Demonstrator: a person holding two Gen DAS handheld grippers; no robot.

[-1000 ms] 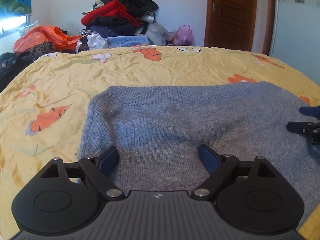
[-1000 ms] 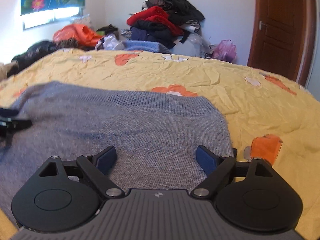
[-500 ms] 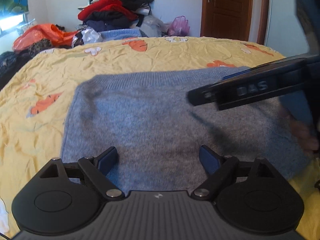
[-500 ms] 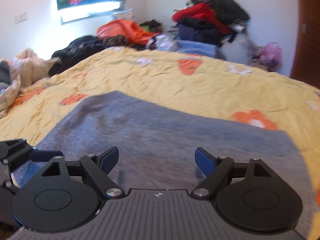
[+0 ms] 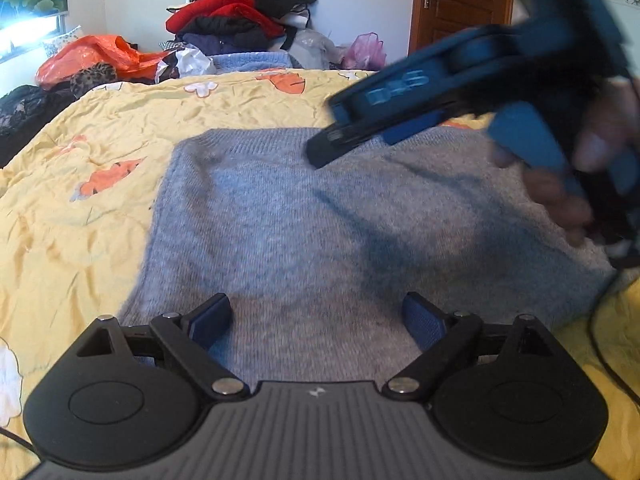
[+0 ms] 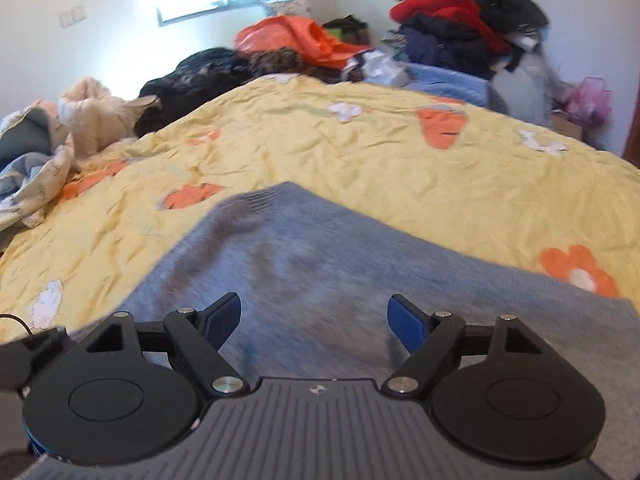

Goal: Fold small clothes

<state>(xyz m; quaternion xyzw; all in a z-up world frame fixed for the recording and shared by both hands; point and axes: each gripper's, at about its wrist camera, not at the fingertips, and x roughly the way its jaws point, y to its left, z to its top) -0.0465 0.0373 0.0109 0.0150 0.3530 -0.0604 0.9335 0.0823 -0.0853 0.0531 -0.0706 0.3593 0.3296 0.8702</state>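
Observation:
A grey knitted garment [image 5: 304,224] lies flat, folded into a rough rectangle, on the yellow flowered bedspread [image 5: 80,184]; it also shows in the right wrist view [image 6: 320,280]. My left gripper [image 5: 318,320] is open and empty, low over the garment's near edge. My right gripper [image 6: 314,318] is open and empty above the garment, turned toward its far left corner. In the left wrist view the right gripper's body [image 5: 460,92] crosses above the garment from the right, blurred, held by a hand.
A pile of red, black and dark clothes [image 5: 240,20] stands at the far wall. An orange bag [image 5: 96,56] and dark clothes lie at the bed's far left. Loose pale clothes [image 6: 60,132] lie left of the bed. A brown door [image 5: 460,8] is at the right.
The right gripper has swung left and up across the garment, now looking toward its left corner. The left gripper has drawn back a little. Both stay open.

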